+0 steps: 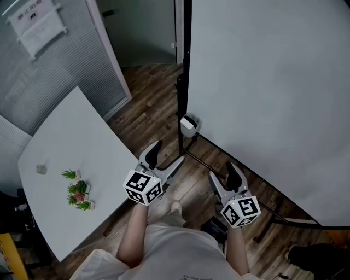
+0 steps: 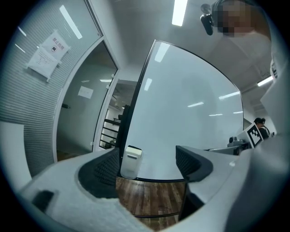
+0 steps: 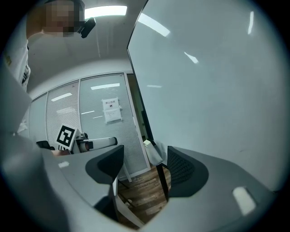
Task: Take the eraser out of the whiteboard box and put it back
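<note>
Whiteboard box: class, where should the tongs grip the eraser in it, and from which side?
Come from above: the whiteboard box hangs upright on the whiteboard edge and seems open at the top. Grip the eraser's upper end, probably; the eraser itself cannot be made out.

The right gripper (image 3: 144, 162) is held with its dark ribbed jaws apart and nothing between them, aimed toward the edge of a whiteboard (image 3: 213, 90) that fills the right of the scene. A small white box (image 3: 153, 152) hangs at the board's black frame (image 3: 139, 106), seen just past the gap, above wood floor (image 3: 145, 192). At left, a marker cube (image 3: 66, 135) of the left gripper shows before a blind-covered glass wall carrying a paper notice (image 3: 112, 110). A ceiling light (image 3: 105, 11) glows overhead.
</note>
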The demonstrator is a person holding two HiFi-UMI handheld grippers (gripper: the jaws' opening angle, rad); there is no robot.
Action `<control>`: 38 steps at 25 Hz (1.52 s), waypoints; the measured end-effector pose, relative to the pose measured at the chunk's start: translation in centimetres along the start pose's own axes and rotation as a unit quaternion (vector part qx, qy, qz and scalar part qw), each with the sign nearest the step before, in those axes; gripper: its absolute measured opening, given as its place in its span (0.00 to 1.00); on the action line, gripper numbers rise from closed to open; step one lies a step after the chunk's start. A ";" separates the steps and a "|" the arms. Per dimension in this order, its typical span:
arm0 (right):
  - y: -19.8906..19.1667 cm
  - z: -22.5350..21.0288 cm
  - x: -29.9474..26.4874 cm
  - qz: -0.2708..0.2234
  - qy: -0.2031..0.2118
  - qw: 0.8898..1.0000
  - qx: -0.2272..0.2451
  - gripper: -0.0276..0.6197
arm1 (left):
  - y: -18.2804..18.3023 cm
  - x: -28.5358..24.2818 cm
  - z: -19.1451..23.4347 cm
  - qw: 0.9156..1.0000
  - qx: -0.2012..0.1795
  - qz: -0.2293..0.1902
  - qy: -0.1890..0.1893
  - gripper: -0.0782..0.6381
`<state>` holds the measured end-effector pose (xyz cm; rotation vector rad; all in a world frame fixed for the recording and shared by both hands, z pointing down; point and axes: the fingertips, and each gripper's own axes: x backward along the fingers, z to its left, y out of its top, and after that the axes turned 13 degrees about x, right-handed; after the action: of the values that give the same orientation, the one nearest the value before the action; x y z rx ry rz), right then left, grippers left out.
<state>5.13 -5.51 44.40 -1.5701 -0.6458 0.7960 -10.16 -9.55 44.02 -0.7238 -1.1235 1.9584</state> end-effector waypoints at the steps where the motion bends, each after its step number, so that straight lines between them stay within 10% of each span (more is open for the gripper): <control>1: 0.0 -0.1 -0.8 0.001 -0.002 1.000 0.000 0.51 | 0.2 -0.5 0.6 1.000 -0.002 0.003 -0.003 0.64; 38: 1.2 -2.7 -6.6 -0.019 -0.019 1.000 0.003 0.50 | 0.8 -8.8 3.7 0.998 -0.041 0.039 -0.032 0.61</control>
<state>3.19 -12.43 44.26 -1.5360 -0.6973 0.7996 -8.36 -18.77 45.87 -0.7629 -1.2375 2.0236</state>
